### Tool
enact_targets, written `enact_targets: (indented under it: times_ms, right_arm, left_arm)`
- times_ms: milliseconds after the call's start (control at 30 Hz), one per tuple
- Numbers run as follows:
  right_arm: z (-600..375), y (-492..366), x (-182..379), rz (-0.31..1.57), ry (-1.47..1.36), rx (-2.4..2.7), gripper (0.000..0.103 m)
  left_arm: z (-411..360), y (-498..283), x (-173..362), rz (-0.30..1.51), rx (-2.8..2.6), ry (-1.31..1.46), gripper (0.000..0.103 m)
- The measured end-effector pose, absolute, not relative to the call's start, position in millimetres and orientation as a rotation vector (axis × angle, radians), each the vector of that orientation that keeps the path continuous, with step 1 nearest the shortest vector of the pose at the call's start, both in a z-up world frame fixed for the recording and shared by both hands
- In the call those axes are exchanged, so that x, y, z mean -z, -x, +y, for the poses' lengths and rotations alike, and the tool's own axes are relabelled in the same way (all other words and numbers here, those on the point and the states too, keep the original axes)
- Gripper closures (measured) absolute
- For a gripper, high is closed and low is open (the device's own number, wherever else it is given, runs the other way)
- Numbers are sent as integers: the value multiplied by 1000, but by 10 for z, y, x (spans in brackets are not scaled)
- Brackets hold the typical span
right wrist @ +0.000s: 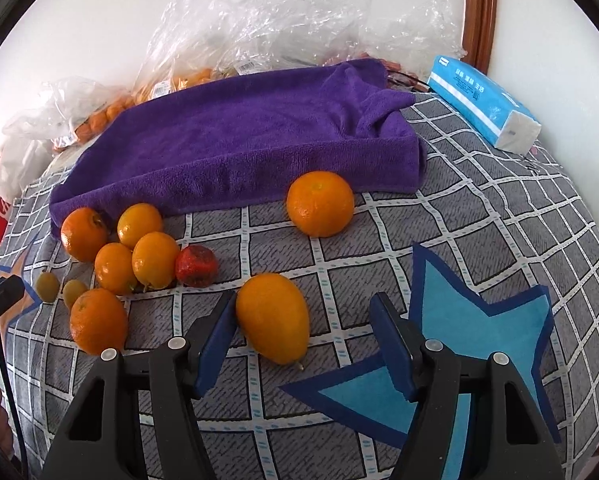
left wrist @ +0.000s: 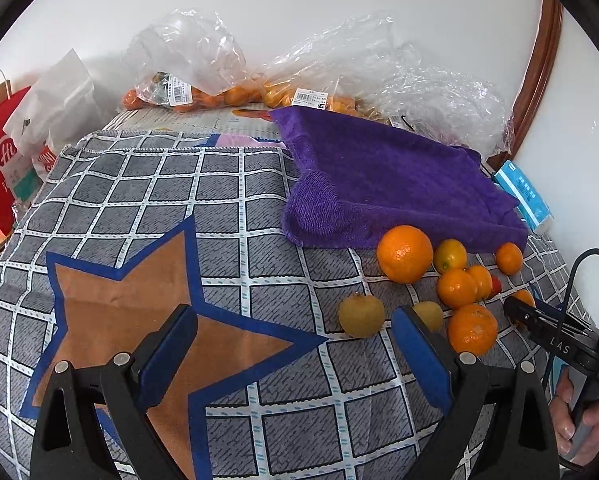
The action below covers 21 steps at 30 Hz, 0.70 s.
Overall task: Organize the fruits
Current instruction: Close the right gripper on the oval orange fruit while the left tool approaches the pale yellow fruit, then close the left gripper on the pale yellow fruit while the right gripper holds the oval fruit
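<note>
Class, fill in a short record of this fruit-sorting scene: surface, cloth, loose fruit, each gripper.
surface: checked cloth with star patches
towel: purple towel, folded, behind the fruit
loose fruit: big orange, oval yellow fruit, red fruit, small oranges
left gripper: open, empty
right gripper: open, oval fruit between the jaws, beside one pad

The left wrist camera looked steeply down, close over the checked cloth (left wrist: 259,216), with the purple towel (left wrist: 387,184) ahead to its right. The right wrist camera faced that towel (right wrist: 251,136) more squarely, from close by. Both views shared the towel and the large orange (left wrist: 404,253) (right wrist: 320,203) before it.
</note>
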State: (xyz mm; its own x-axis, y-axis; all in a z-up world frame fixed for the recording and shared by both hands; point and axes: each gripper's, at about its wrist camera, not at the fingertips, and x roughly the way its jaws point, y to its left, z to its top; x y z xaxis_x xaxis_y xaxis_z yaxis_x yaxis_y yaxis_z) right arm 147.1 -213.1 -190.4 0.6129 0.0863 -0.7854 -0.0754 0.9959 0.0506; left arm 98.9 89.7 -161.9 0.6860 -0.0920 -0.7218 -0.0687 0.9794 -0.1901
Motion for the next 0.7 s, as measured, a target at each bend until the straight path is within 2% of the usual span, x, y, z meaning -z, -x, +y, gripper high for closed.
enact_targets:
  times_ms: [167, 333, 467, 700]
  right_arm:
    - [-2106, -1511, 1916, 898, -7, -75, 49]
    - [-2061, -1493, 1909, 881, 7, -81, 70]
    - [-2065, -1482, 1895, 873, 8, -83, 70]
    - [-2117, -1418, 1849, 853, -13, -93, 70]
  left_arm:
    - [950, -997, 1660, 815, 17, 240, 17]
    - [954, -971, 1681, 814, 51, 264, 30]
    - [940, -948, 1677, 815, 70, 266, 39]
    - [954, -852, 1562, 785, 70, 276, 39]
